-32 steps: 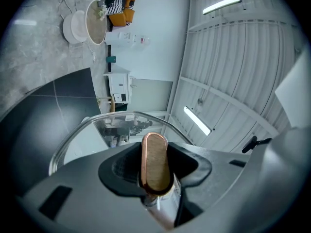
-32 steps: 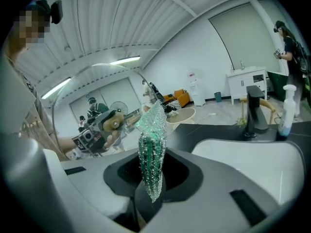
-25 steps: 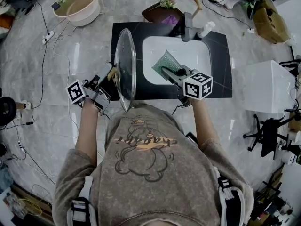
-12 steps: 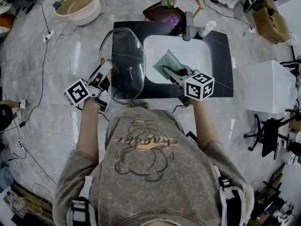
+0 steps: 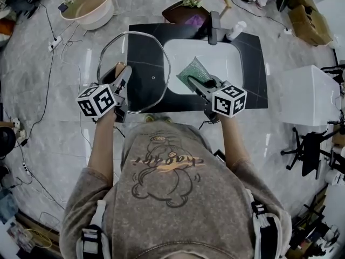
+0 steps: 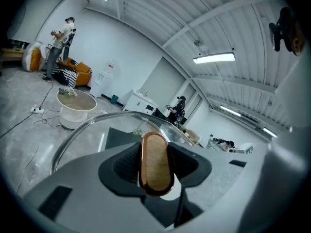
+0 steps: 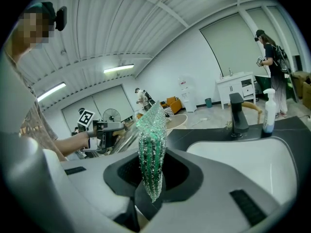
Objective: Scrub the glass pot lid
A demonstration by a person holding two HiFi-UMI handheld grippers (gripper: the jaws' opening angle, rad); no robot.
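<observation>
Left gripper: I had its jaws clamped on the wooden handle of the glass pot lid, one pad on each side of the oblong grip.
Right gripper: its jaws were pinched on the lower end of a green mesh scrubber, which stood up between them and fanned out at the top.
Lid, place: I held it in the air over the left part of the black countertop, with its left rim out past the counter edge above the floor.
Lid, pose: from the head view it showed almost face-on, the metal rim a full loop and a small dark spot right of the handle.
Scrubber, place: it hung over the white sink basin, right of the lid; I could not tell whether the two touched.
Behind the sink: a dark faucet stood at the back edge, with a white pump bottle just beside it.
Floor, far left: a round pale tub sat well apart from the counter.
Floor, right: a white box stood near the counter's right end.
</observation>
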